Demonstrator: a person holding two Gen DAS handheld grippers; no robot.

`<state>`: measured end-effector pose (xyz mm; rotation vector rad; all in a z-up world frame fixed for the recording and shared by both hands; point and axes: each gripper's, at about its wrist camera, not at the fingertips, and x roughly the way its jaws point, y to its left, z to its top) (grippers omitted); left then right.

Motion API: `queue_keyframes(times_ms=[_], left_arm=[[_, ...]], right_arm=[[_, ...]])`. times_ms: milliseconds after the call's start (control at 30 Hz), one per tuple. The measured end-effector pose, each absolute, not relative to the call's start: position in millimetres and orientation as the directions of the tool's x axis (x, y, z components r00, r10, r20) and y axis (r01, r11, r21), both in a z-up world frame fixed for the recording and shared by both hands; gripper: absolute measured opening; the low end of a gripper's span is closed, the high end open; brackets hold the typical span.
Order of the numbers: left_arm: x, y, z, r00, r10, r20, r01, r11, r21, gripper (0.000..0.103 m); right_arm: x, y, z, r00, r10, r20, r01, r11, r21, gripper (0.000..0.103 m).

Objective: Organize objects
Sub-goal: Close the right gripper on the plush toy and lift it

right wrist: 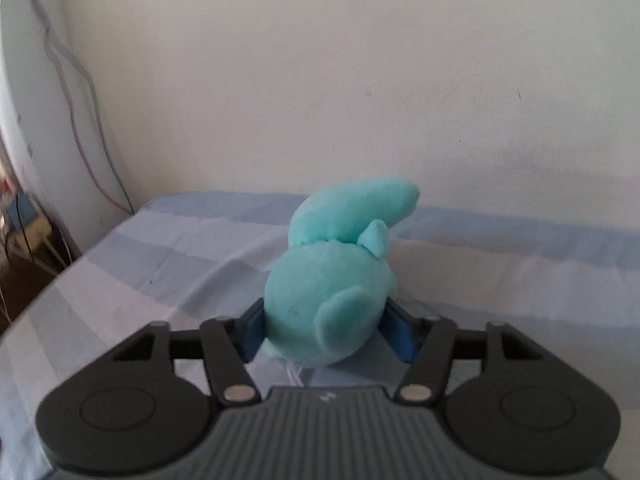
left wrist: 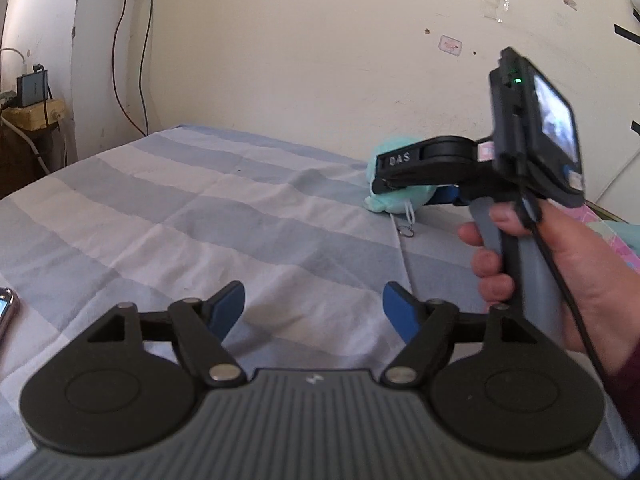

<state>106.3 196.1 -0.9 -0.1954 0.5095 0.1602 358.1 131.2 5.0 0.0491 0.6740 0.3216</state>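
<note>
Left wrist view: left gripper point(left wrist: 313, 308) low in the centre of the frame, blue pads spread apart over the striped bedsheet point(left wrist: 168, 216), nothing between them. Released, then. At the right edge, a hand point(left wrist: 560, 276) wrapped around the grey handle of the right gripper point(left wrist: 404, 190), shown side-on at centre right. Its blue pads mostly hidden behind the mint plush toy point(left wrist: 394, 186), which sits on the sheet close to the cream wall point(left wrist: 300, 48). A small metal ring point(left wrist: 406, 231) on a white loop hanging just below the plush, touching the fabric. At the far left edge, part of a shiny object, too cropped to identify. Red and black cables point(left wrist: 132, 52) running down the wall at the upper left.

Right wrist view: plush toy point(right wrist: 328, 300) filling the lower centre, wedged between the two blue pads point(right wrist: 396, 328), both pressing its sides. Clenched on the plush. Tail curling toward the upper centre, against the wall. Sheet point(right wrist: 140, 280) beneath, slightly blurred.
</note>
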Motion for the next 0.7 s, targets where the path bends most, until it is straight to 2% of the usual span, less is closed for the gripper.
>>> queue_keyframes(times_ms=[100, 200, 300, 400, 567, 667, 700], left_arm=[[106.6, 197.6, -0.4, 0.862, 0.102, -0.496, -0.203, 0.967, -0.155, 0.078], [104.2, 201.7, -0.3, 0.865, 0.095, -0.492, -0.207, 0.962, -0.178, 0.078], [104.7, 206.5, -1.5, 0.863, 0.089, -0.497, -0.215, 0.955, -0.202, 0.078], [104.9, 208.7, -2.3, 0.862, 0.088, -0.499, -0.22, 0.952, -0.213, 0.078], [103.8, 208.5, -2.6, 0.862, 0.104, -0.497, -0.234, 0.95, -0.206, 0.078], [103.1, 208.4, -2.7, 0.861, 0.119, -0.494, -0.245, 0.949, -0.198, 0.078], [102.5, 208.3, -2.8, 0.861, 0.123, -0.494, -0.247, 0.949, -0.195, 0.078]], right_arm=[[328.6, 129.5, 16.1, 0.762, 0.274, -0.586, -0.332, 0.943, 0.009, 0.055], [278.5, 123.0, 23.0, 0.799, 0.237, -0.553, -0.408, 0.889, -0.208, 0.055], [212.2, 108.0, 19.1, 0.828, 0.206, -0.522, -0.466, 0.771, -0.434, 0.056], [155.5, 94.8, 11.4, 0.841, 0.176, -0.512, -0.496, 0.63, -0.598, 0.056], [78.3, 78.3, 4.5, 0.848, 0.156, -0.507, -0.513, 0.484, -0.709, 0.06], [47.8, 77.0, 4.7, 0.843, 0.202, -0.498, -0.53, 0.464, -0.71, 0.073], [38.9, 78.1, 4.9, 0.845, 0.222, -0.486, -0.531, 0.463, -0.71, 0.081]])
